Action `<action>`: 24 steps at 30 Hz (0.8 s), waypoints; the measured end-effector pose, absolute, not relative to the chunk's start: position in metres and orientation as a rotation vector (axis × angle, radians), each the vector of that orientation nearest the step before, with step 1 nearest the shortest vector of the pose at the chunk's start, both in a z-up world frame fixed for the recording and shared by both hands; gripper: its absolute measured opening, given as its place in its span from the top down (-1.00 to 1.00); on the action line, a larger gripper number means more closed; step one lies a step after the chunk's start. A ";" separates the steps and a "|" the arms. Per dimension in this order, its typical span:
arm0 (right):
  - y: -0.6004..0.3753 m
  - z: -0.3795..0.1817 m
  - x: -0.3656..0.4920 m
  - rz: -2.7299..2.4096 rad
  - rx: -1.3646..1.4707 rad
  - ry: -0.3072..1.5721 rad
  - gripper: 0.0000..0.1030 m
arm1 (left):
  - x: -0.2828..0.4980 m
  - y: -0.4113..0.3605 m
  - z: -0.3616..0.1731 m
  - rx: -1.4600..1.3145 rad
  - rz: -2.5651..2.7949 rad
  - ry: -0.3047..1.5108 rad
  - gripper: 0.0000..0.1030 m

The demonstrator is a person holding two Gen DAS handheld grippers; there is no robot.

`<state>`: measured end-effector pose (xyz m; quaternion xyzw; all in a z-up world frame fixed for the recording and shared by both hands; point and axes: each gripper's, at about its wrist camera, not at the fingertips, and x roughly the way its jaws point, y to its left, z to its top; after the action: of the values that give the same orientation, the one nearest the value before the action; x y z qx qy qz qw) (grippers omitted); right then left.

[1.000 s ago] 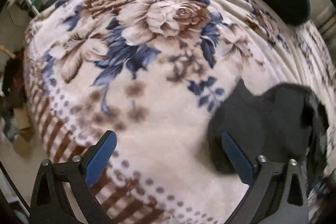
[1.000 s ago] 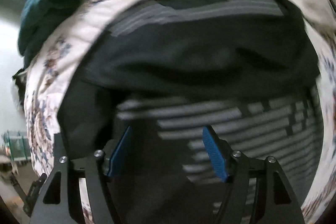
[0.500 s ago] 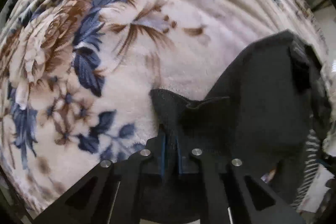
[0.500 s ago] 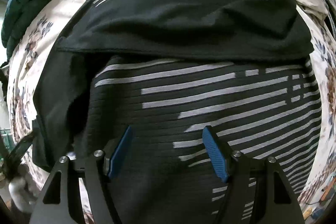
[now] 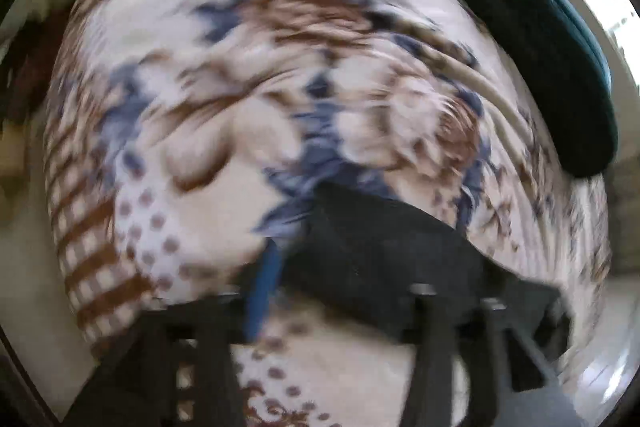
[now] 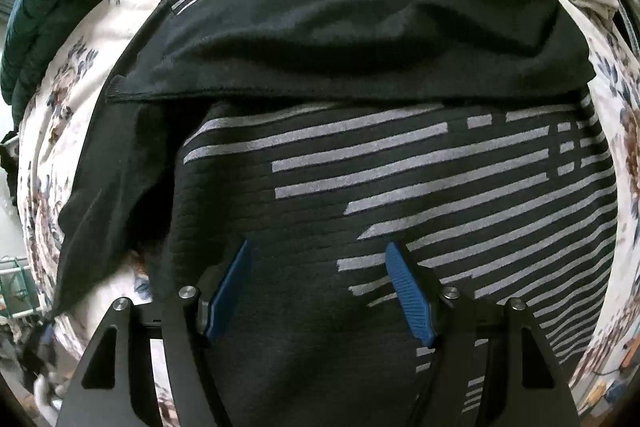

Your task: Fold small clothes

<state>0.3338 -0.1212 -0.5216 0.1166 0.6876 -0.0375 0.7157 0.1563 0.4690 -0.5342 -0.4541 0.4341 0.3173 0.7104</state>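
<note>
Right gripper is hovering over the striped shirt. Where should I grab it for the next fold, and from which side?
Probably the shirt's loose left edge, where the plain black fabric spills onto the floral blanket. Come from above and the left: that edge lies free, while the middle under the open right gripper is flat, offering no fold to pinch.

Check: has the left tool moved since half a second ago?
Yes. The left tool swung away from the black shirt fabric, jaws reopening; the dark green pillow reappears upper right.
</note>
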 end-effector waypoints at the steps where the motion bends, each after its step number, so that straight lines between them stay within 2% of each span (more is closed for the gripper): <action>1: -0.118 -0.521 0.334 -0.080 0.253 1.521 -0.38 | 0.147 0.468 -0.537 -1.057 0.699 0.933 -0.13; 5: -0.107 -0.518 0.338 -0.058 0.220 1.518 -0.38 | 0.144 0.469 -0.562 -1.216 0.641 0.901 -0.14; 11: -0.095 -0.521 0.343 -0.042 0.204 1.526 -0.38 | 0.194 0.485 -0.591 -1.106 0.609 1.000 -0.08; 12: -0.093 -0.521 0.343 -0.041 0.198 1.527 -0.38 | 0.196 0.488 -0.583 -1.083 0.577 0.948 0.58; 13: -0.089 -0.521 0.343 -0.037 0.193 1.526 -0.38 | 0.199 0.490 -0.575 -1.055 0.563 0.920 0.85; 19: -0.088 -0.522 0.341 -0.045 0.167 1.525 -0.38 | 0.206 0.513 -0.520 -1.008 0.529 0.766 0.87; 24: -0.087 -0.519 0.345 -0.076 0.179 1.507 -0.38 | 0.222 0.544 -0.531 -1.048 0.524 0.747 0.84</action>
<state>0.3451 -0.0870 -0.5194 0.0810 0.6832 -0.0346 0.7249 0.2219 0.5438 -0.5312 -0.4829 0.3443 0.2414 0.7681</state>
